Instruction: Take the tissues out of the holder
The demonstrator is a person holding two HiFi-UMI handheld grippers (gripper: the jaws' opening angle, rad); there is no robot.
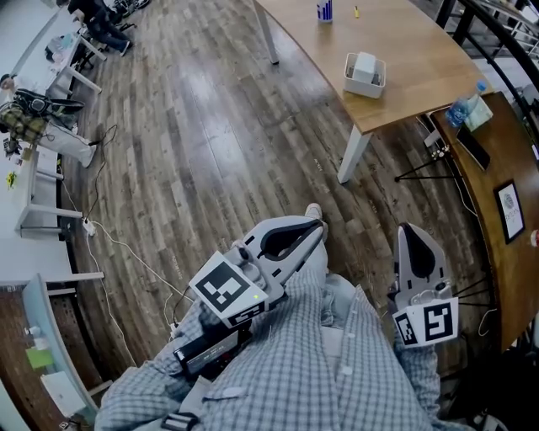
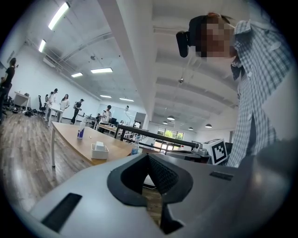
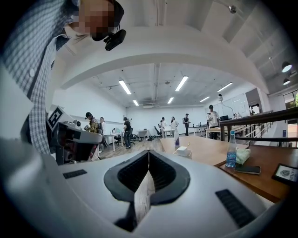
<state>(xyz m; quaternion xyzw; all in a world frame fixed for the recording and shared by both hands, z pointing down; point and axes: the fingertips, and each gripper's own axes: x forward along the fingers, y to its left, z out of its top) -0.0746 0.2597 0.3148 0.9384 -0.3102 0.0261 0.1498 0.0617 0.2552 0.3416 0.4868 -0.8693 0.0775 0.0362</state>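
Left gripper (image 2: 149, 156): jaws pressed together at the tips with nothing caught between them; only floor shows through the slit behind the pads. It is held close in front of the person's checked shirt (image 1: 320, 370), pointing roughly level toward the table.
Right gripper (image 3: 149, 152): jaws likewise closed tip to tip and empty, held beside the left one and apart from it.
Tissue holder (image 1: 352, 83): a white open-topped box standing on the light wooden table (image 1: 413, 50), near the table's edge above one white leg. It is well apart from both grippers, ahead of them and out of reach of either.
Tissues (image 1: 365, 65): a white stack sitting inside the holder and rising a little above its rim — untouched by either gripper.
Table, other things: a small blue-and-white item (image 1: 325, 10) further along the top; what it is cannot be told.
Counter (image 1: 497, 168): dark wood, just beside the table on the right. It carries a water bottle (image 1: 461, 110) with a blue label, a dark phone (image 1: 472, 148) and a small framed picture (image 1: 509, 210).
Floor (image 1: 210, 126): grey-brown planks between the person and the table.
Background: people (image 3: 125, 132) stand among desks far down the room.
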